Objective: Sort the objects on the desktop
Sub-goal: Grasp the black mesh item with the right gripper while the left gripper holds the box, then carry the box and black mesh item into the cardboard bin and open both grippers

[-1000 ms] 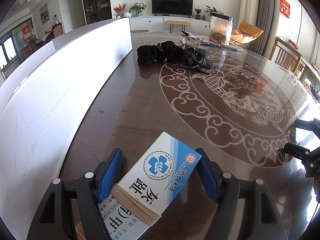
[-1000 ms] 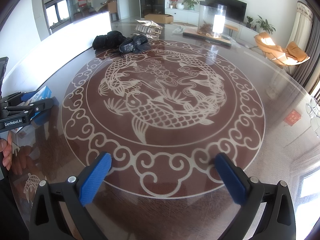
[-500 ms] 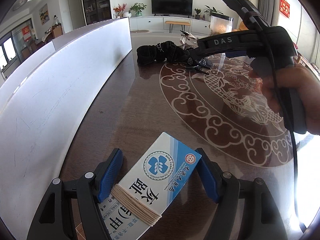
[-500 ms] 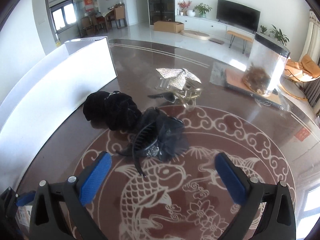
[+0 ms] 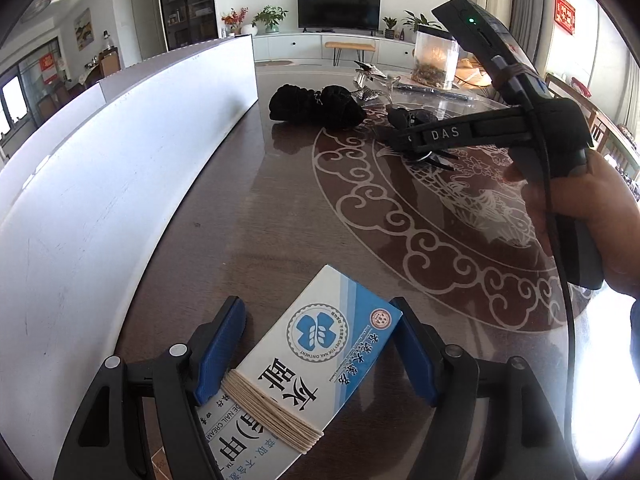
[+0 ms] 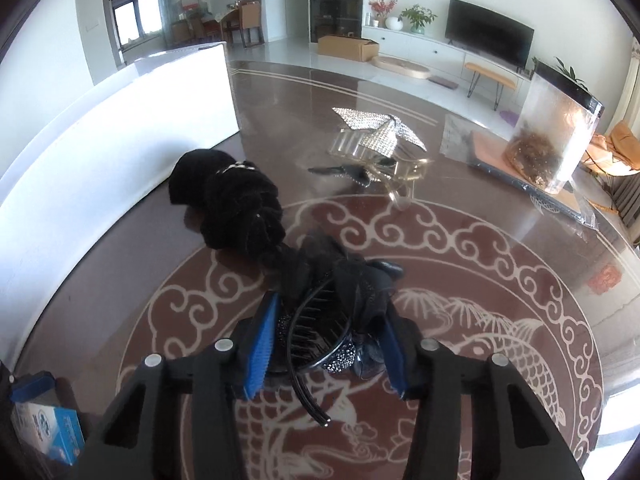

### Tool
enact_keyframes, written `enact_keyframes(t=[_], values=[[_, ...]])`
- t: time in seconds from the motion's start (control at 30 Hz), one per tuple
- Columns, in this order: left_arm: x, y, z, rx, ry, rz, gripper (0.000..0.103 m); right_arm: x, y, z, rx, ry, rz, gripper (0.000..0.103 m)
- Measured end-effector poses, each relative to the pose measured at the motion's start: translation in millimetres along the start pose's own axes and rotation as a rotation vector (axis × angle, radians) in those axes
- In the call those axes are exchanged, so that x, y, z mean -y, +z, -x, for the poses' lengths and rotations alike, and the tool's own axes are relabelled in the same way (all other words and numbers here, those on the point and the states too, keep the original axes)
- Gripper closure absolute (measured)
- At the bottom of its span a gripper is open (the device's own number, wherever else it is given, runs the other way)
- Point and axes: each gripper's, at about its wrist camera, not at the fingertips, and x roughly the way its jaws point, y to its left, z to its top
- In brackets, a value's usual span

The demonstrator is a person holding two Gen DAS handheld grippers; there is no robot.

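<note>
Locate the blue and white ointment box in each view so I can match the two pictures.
Left wrist view: the ointment box fills the bottom centre, between the left gripper jaws.
Right wrist view: the same box shows small at the bottom left edge, partly cut off.
Shared landmark: the black scrunchie beside the white panel.

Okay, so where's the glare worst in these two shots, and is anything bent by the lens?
Left wrist view: sunlight blows out the lower right, and the white panel bows into a curve. Right wrist view: the glossy table mirrors window light at right, but the black hair clip stays sharp.
</note>
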Motion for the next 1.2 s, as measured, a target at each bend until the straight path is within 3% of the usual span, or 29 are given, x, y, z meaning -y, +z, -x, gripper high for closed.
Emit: enact_keyframes(t=[0.2, 0.3, 0.37, 0.4, 0.57, 0.7, 1.03, 1.07, 1.1, 1.13, 1.17, 1.2], values=[[33, -9, 8, -0.005, -0.098, -0.121, 0.031, -5, -92, 67, 0.003, 0.021, 0.068, 0.055], [45, -12, 11, -0.012, -0.108, -0.134, 0.029, 4, -142, 102, 0.019, 0.005, 0.056, 0.054], [45, -10, 11, -0.021, -0.122, -0.117, 0.025, 11, -160, 116, 0.021, -0.017, 0.029, 0.046], [43, -10, 12, -0.027, -0.142, -0.095, 0.025, 15, -166, 120, 0.015, -0.028, 0.013, 0.038], [10, -10, 19, -0.098, -0.270, 0.029, 0.024, 30, -172, 131, -0.011, 0.000, -0.045, 0.036], [-2, -11, 33, -0.106, -0.306, 0.021, 0.024, 26, -174, 131, -0.026, 0.021, -0.034, 0.029], [31, -27, 30, -0.242, -0.190, -0.326, 0.024, 22, -173, 131, -0.052, 0.047, -0.022, 0.028], [31, -29, 29, -0.254, -0.181, -0.339, 0.025, 22, -172, 131, -0.056, 0.045, -0.020, 0.028], [29, -29, 31, -0.245, -0.192, -0.330, 0.029, 21, -171, 131, -0.063, 0.046, -0.017, 0.037], [28, -28, 34, -0.231, -0.183, -0.324, 0.046, 20, -171, 130, -0.067, 0.033, -0.006, 0.046], [25, -27, 36, -0.221, -0.179, -0.310, 0.059, 18, -170, 131, -0.070, 0.013, 0.015, 0.062], [23, -27, 39, -0.206, -0.162, -0.289, 0.059, 18, -170, 133, -0.069, 0.015, 0.020, 0.062]])
